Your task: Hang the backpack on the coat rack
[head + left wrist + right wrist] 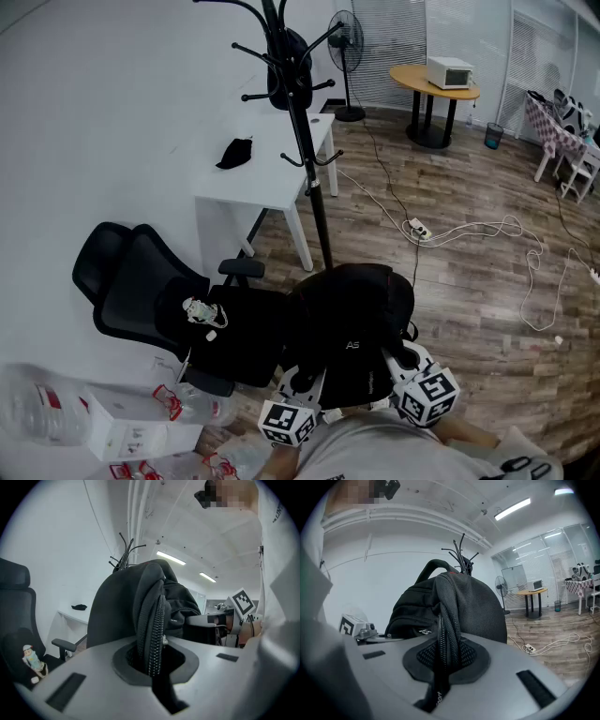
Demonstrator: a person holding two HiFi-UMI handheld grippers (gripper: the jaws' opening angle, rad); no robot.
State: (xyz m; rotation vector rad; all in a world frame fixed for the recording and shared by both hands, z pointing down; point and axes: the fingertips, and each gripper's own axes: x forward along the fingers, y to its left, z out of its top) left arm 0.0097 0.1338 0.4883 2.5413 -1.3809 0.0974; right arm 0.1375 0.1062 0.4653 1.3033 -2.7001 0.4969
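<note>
At the lower left of the head view an office chair is seen, with a white counter above it against the wall. The coat rack is stood at upper centre, just in front of the counter's right end. A dark item is already carried on its upper hooks, while the lower hooks appear free. The backpack is held at lower centre, below the rack's foot in the frame and not yet on any hook. It is gripped from both sides, probably so that its weight is shared and it can be raised upright. The left tongs are clamped on a zippered edge of the backpack, and the right tongs are clamped on a woven strap or seam of it. The top handle stands clear of both grips in the right gripper view, presumably so that it can be dropped over a hook.
</note>
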